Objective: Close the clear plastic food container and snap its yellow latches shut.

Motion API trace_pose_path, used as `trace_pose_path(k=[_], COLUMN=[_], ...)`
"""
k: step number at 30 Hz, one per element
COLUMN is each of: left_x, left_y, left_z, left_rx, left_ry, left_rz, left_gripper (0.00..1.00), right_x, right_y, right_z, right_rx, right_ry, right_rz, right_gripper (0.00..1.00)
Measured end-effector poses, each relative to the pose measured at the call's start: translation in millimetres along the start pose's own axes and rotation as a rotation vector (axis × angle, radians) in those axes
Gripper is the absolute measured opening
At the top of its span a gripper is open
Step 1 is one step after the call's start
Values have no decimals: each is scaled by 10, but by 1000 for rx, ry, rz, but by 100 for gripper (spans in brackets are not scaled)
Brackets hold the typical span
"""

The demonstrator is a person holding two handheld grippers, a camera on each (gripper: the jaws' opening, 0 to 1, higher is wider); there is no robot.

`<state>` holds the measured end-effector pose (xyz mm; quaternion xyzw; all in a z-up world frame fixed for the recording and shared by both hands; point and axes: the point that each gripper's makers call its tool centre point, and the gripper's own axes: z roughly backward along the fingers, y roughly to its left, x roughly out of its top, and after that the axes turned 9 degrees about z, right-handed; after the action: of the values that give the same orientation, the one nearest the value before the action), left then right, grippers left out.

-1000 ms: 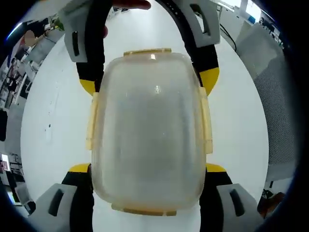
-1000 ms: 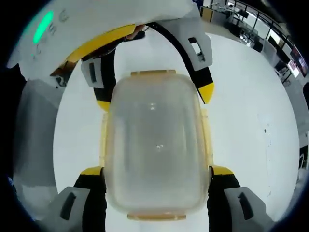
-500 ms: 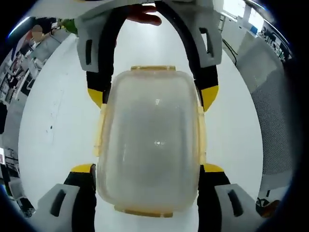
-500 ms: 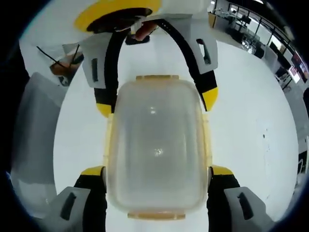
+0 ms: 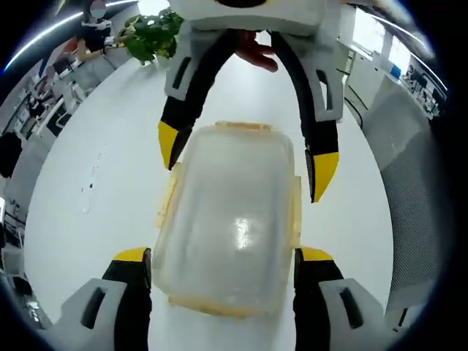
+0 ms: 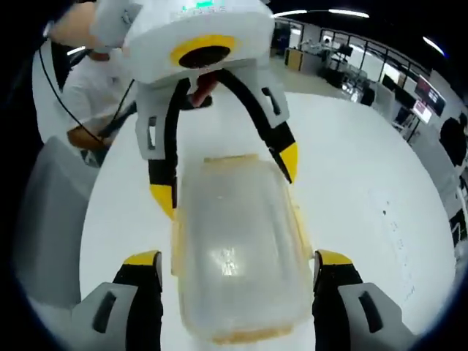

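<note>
The clear plastic container (image 5: 230,227) lies on the white table (image 5: 88,183) with its lid on; yellow latches (image 5: 167,208) run along its edges, the left one flared outward. My left gripper (image 5: 223,256) straddles the near end, open, tips just beside the walls. The right gripper (image 5: 245,157) reaches in from the far end, open, one tip clear of the side. In the right gripper view the container (image 6: 238,248) sits between my right gripper (image 6: 238,258) jaws with a gap on the left. The left gripper (image 6: 225,178) spans its far end.
A person's hand (image 5: 256,51) holds the far gripper. A green plant (image 5: 150,36) stands at the table's far edge. A grey chair (image 5: 409,219) stands on the right, and a grey chair (image 6: 44,219) shows left. A person in white (image 6: 88,88) stands beyond.
Both views have pulled back and tilted up, so the container looks smaller and more room shows. Each gripper's jaws, earlier close against the container's sides, now stand wider off it.
</note>
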<state>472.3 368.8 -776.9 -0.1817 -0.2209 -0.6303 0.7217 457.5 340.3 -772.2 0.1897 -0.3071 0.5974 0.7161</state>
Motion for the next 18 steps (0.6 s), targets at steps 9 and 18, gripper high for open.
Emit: trace_pose_path(k=[9, 18], left_x=[135, 48], left_y=[-29, 90], left_z=[96, 249], left_rx=[34, 147], left_ry=[-235, -409], left_rz=[188, 364], left_gripper=[78, 79], right_x=[82, 56], right_y=[-114, -146], right_z=[118, 272], right_rx=[-181, -356], right_ry=[-223, -386], right_rz=[-159, -289], right_gripper=[88, 88])
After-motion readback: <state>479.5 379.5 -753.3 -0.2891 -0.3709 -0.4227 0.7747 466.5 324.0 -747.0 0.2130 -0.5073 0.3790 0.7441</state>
